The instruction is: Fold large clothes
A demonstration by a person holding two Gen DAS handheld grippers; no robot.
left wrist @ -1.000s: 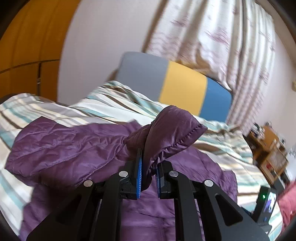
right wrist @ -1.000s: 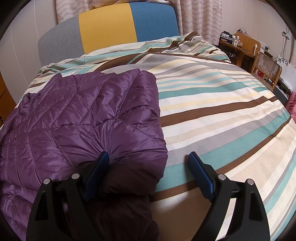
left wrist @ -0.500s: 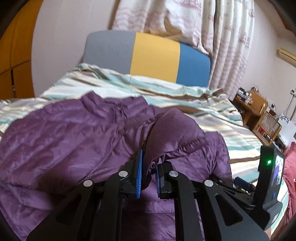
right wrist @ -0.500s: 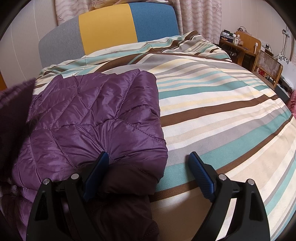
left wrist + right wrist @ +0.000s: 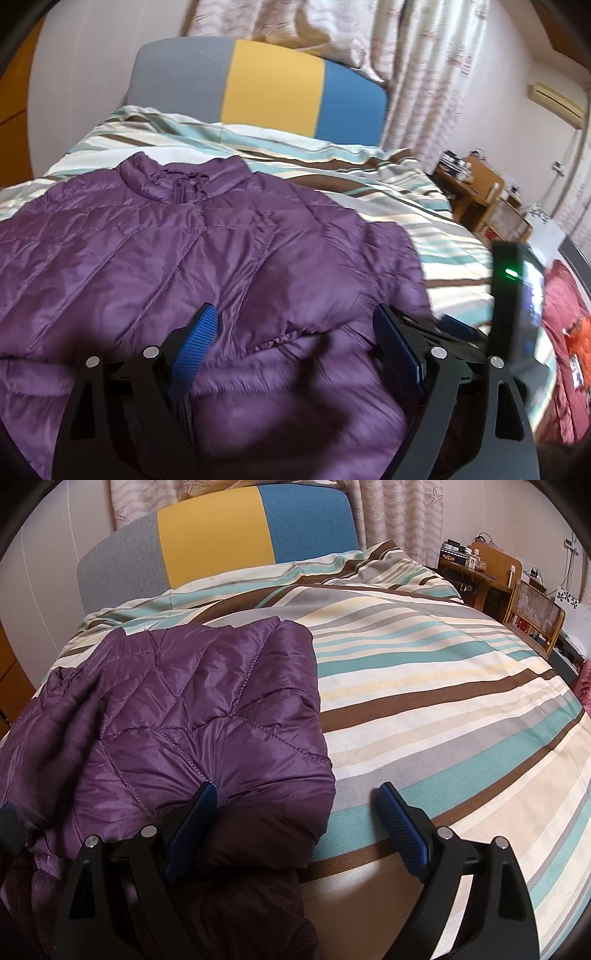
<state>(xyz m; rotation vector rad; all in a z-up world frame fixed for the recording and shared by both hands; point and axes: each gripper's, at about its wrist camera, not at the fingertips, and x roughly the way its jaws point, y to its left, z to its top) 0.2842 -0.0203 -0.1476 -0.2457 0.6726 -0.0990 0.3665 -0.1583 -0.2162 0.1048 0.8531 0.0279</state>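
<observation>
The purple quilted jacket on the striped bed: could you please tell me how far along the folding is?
Done: one side of the purple quilted jacket lies folded in with a straight edge.
In hand: nothing; the left gripper is opening over a sleeve laid across the front, and the right gripper is open.
Left: folding it smaller.

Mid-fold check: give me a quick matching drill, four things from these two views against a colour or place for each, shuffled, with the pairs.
Things:
1. quilted jacket
2. headboard's middle panel
3. indicator light
4. wooden desk

Colour or place:
A. green
B. beside the bed, in the room's corner
C. yellow
D. purple, spread on the striped bedcover

Pairs: 1-D, 2-C, 3-A, 4-B
</observation>
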